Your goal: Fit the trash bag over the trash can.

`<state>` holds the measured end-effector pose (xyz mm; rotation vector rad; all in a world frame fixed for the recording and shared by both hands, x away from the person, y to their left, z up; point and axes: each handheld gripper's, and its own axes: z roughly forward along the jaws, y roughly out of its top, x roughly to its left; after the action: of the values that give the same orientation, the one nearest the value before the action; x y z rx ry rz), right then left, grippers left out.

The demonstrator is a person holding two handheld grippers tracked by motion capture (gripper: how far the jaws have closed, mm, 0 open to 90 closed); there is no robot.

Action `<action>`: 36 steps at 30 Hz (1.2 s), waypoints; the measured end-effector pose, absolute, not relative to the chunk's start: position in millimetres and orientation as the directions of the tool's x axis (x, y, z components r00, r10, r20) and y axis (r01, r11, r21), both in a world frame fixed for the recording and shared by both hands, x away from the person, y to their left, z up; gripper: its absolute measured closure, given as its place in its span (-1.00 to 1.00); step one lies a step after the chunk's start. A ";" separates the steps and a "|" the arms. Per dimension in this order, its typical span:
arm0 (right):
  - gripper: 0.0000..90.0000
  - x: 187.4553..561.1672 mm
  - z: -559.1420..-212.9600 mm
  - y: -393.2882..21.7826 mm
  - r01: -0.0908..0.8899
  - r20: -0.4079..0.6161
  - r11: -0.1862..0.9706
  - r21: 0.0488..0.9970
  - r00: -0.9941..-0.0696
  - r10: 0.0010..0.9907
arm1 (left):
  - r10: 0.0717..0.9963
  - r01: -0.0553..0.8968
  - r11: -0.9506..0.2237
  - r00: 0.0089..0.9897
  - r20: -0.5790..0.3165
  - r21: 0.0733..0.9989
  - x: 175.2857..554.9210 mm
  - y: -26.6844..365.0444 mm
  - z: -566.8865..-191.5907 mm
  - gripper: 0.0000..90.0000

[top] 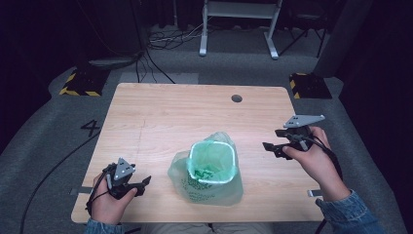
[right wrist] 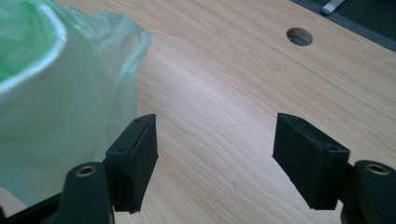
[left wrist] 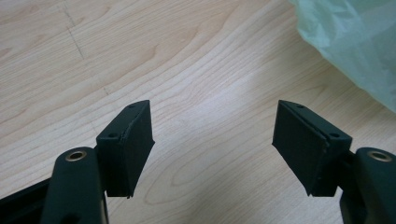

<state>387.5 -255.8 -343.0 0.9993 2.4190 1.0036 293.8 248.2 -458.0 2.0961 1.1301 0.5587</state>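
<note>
Small white bin (top: 213,163) stands near the middle of the wooden table (top: 160,112), toward the person's edge. It is lined with a pale green plastic bag (top: 204,187), whose slack is folded over the rim and bunched down the outside to the tabletop. Green print shows on the bag inside the bin and on its near side (too small to read).

All places below are taken from the bin.

Left gripper (top: 141,184): to the bin's left, close to the table's near edge, held in the left hand (top: 108,204). Tips point toward the bin but stand apart from the bag. Jaws are spread wide with nothing between them; in the left gripper view only bare wood lies between the pads (left wrist: 135,140), with a corner of the green bag (left wrist: 355,42) at upper right.

Right gripper (top: 272,146): to the bin's right and a little farther back, well apart from it, held in the right hand (top: 314,158), denim cuff showing at the wrist. Jaws are likewise released and empty. In the right gripper view the bag-covered bin (right wrist: 56,102) rises at the left, just beside the left pad (right wrist: 137,158); whether they touch cannot be told.

Round cable hole (top: 236,98) in the tabletop lies beyond the bin, toward the far edge; it also shows in the right gripper view (right wrist: 299,36).
</note>
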 end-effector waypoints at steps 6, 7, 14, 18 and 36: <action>-0.32 389.2 -356.9 -271.1 0.505 -0.033 0.488 0.712 -0.671 0.741 | 0.846 0.569 -0.401 0.530 0.053 0.718 296.4 251.1 -462.5 -0.38; -0.32 389.3 -359.9 -273.2 0.509 -0.031 0.485 0.711 -0.666 0.745 | 0.849 0.573 -0.395 0.526 0.048 0.718 296.6 251.4 -463.6 -0.38; -0.32 387.6 -386.9 -286.2 0.549 -0.009 0.469 0.691 -0.643 0.766 | 0.849 0.584 -0.387 0.527 0.030 0.713 298.6 254.7 -467.1 -0.39; -0.34 386.5 -400.0 -293.3 0.567 0.006 0.454 0.687 -0.630 0.777 | 0.849 0.591 -0.383 0.529 0.017 0.710 299.6 255.5 -469.3 -0.40; -0.36 373.7 -447.5 -310.7 0.620 0.031 0.429 0.657 -0.591 0.806 | 0.853 0.608 -0.378 0.522 0.007 0.698 302.5 259.5 -477.5 -0.41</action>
<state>373.7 -310.7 -447.5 1.2333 2.3983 0.9205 302.5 259.5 -477.5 2.1188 1.1828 0.4893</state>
